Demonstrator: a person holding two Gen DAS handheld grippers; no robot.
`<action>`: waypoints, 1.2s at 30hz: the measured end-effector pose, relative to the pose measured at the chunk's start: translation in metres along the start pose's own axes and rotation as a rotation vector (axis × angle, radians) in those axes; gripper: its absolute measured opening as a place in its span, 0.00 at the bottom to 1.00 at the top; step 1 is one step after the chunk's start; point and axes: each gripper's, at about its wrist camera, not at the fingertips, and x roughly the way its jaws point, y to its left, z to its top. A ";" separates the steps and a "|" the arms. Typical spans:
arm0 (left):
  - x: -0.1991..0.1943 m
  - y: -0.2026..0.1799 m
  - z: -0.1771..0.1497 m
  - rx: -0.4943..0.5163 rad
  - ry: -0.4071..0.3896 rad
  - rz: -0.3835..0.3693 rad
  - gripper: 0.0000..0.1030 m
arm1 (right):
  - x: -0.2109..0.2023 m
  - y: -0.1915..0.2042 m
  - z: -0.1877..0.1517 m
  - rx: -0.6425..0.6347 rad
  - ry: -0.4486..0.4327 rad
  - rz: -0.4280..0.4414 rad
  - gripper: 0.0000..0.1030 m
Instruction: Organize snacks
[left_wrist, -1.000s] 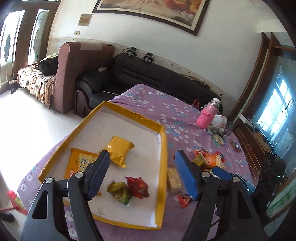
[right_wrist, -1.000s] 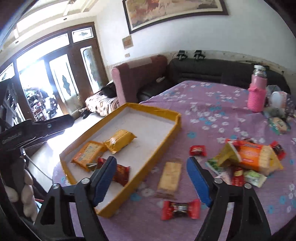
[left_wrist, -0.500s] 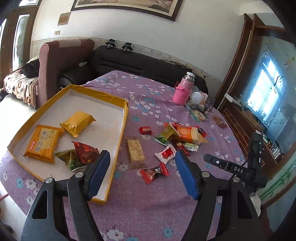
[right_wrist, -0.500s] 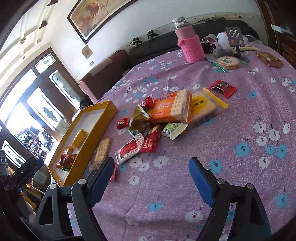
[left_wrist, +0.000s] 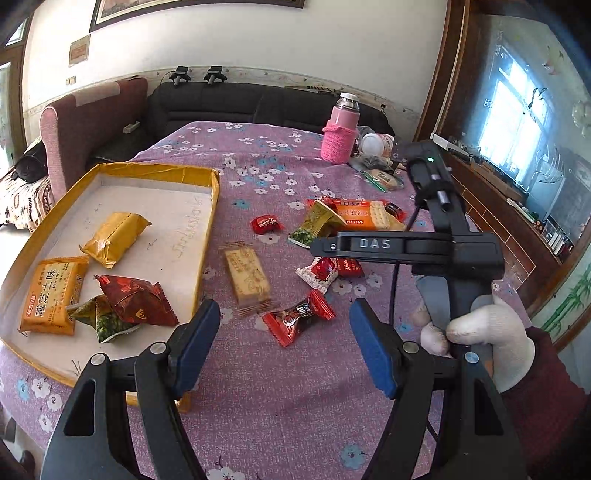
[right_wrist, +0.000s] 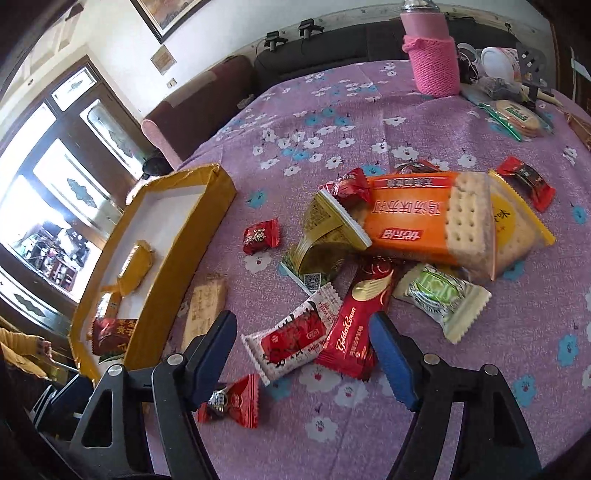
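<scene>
Step in hand, I'd judge: picking the next loose snack off the surface (left_wrist: 295, 398) to go into the tray (left_wrist: 155, 170). Four packs already lie in the tray; the rest are scattered on the purple cloth to its 3 o'clock.

Right tongs (right_wrist: 303, 354) are closing w/ the white-red pack (right_wrist: 295, 339) and the red bar (right_wrist: 358, 325) lying in the gap between the blue pads; pads not yet pressing either, as far as I can tell. Left tongs (left_wrist: 284, 339) stand apart, nothing between them; a red candy (left_wrist: 299, 319) sits just ahead at 12 o'clock, a biscuit pack (left_wrist: 247, 275) beyond at 11.

Next move prob. needs: right tongs lower and pinch one pack only. The two overlap at their edges, so a double pick or a slip is the risk. Flat wrappers give little to bite; pinching an edge looks safest.

Room & edges: tray wall is at 9 o'clock of the pile, biscuit pack just beside it, so the carry must clear that raised yellow rim. Tray floor has bare space toward its far end. Big cracker pack (right_wrist: 428, 221) crowds the pile at 1 o'clock; pink bottle (right_wrist: 432, 59) stands well apart at the far side. Near side of the surface is bare cloth, good for approach. In the left view the right tool and a gloved hand (left_wrist: 484, 328) sit at 3 o'clock, near, so the two could clash.
</scene>
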 end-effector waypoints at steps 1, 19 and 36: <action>0.001 0.001 0.000 0.004 0.005 -0.009 0.70 | 0.004 0.007 0.002 -0.019 -0.007 -0.040 0.75; 0.082 -0.039 -0.005 0.284 0.208 -0.067 0.70 | -0.024 -0.037 -0.028 -0.080 -0.024 -0.220 0.48; 0.094 -0.063 -0.019 0.366 0.322 -0.065 0.65 | -0.058 -0.052 -0.054 0.065 0.018 -0.011 0.58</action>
